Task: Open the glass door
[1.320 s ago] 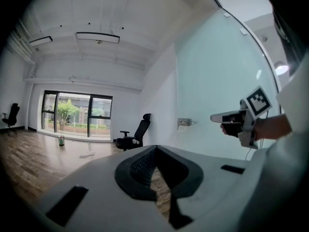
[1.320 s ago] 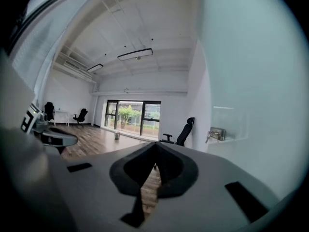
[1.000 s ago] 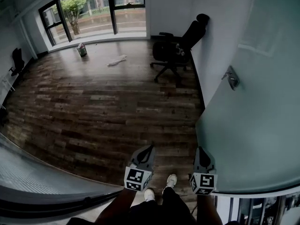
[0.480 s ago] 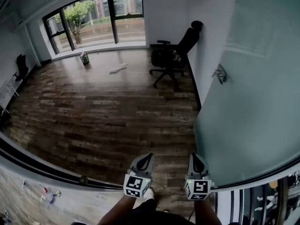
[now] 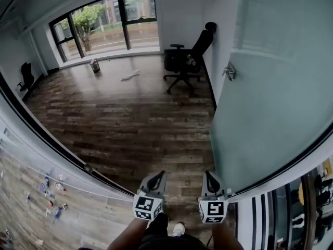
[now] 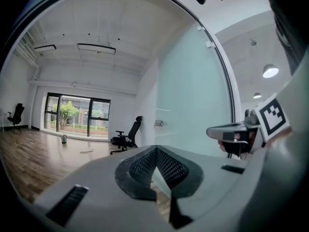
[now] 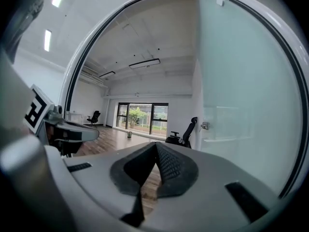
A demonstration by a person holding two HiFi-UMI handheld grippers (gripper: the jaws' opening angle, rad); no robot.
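The frosted glass door (image 5: 270,113) stands swung open on the right of the head view, its metal handle (image 5: 229,72) far ahead near the wall. My left gripper (image 5: 157,177) and right gripper (image 5: 209,177) are held side by side low in that view, both pointing into the room, apart from the door. Each is shut with nothing held. In the left gripper view the door (image 6: 193,105) and handle (image 6: 158,123) lie beyond the closed left gripper (image 6: 156,149). The right gripper view shows the door (image 7: 246,105) close on the right, past the right gripper (image 7: 156,144).
A black office chair (image 5: 184,59) stands against the white wall beyond the door. A small can (image 5: 94,65) and a white scrap (image 5: 130,76) lie on the wood floor near the windows (image 5: 104,22). A black frame strip (image 5: 52,139) edges a glass panel on the left.
Both grippers have dropped lower in the head view, still side by side. The handle and chair look farther off, and more of the left glass panel and frame has come into view.
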